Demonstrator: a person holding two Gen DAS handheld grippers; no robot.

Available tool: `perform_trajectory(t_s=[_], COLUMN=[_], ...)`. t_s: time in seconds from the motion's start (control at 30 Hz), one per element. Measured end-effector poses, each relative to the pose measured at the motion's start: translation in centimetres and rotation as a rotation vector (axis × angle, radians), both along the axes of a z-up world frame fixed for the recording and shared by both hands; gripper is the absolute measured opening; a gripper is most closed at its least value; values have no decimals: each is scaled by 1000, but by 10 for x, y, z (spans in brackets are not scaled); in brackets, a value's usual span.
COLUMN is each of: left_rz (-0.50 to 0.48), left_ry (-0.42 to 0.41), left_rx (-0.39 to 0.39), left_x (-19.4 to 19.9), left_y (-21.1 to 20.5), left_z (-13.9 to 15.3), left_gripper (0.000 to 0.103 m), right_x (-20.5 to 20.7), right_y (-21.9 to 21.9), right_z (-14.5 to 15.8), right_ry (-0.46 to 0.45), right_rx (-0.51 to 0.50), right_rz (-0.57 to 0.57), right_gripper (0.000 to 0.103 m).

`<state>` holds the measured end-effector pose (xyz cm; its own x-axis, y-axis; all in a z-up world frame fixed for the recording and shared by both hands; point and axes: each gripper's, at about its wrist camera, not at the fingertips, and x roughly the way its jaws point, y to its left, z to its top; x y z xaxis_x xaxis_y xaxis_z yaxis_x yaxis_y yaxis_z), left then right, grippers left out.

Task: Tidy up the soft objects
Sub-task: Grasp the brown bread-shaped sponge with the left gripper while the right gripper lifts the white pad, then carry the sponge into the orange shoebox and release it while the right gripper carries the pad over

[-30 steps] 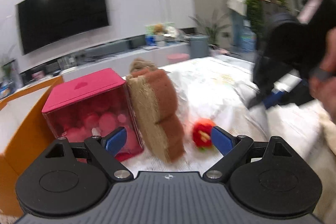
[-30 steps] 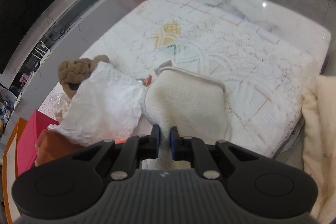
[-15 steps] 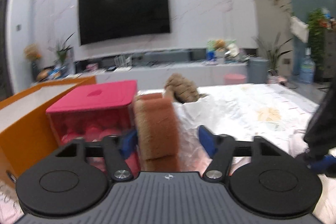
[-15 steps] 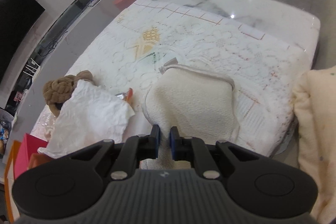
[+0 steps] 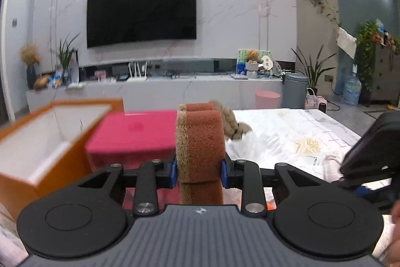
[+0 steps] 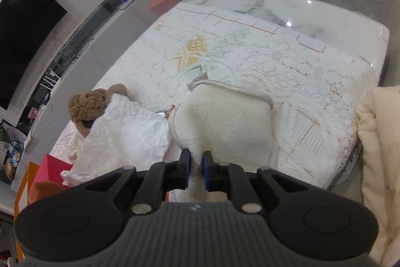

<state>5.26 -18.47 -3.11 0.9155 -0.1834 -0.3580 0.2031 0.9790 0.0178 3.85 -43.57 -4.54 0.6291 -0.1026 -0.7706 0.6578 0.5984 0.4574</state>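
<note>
Here, left gripper (image 5: 199, 170) just closed onto brown sponge (image 5: 198, 143), right gripper (image 6: 196, 168) pinching cream fleece cloth (image 6: 225, 124).

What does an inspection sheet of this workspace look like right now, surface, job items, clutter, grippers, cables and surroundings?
Surface: marble table under a white lace cloth.
Job's things: brown sponge clamped upright; cream fleece pouch pinched at its near edge; brown plush toy lying partly under white crumpled paper.
Clutter: pink box beside an open orange box.
Grippers: left gripper has just been closing, now shut on the sponge; right gripper shut on the pouch.
Cables: nothing seen on the table.
Surroundings: wall television, grey bin, potted plants.
</note>
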Motion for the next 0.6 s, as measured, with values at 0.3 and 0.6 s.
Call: perform_trajectory(t_s=[0.3, 0.6], left_rz=[-74, 15], left_ry=[-77, -194], left_rx=[-113, -116], left_x=[-12, -1], left_y=[58, 125], left_z=[85, 113], left_gripper=[35, 36], right_x=[-1, -3], right_y=[21, 50], right_z=[13, 35], right_ry=[-48, -130], right_rx=[-57, -227], right_rz=[91, 139], right_gripper=[9, 9])
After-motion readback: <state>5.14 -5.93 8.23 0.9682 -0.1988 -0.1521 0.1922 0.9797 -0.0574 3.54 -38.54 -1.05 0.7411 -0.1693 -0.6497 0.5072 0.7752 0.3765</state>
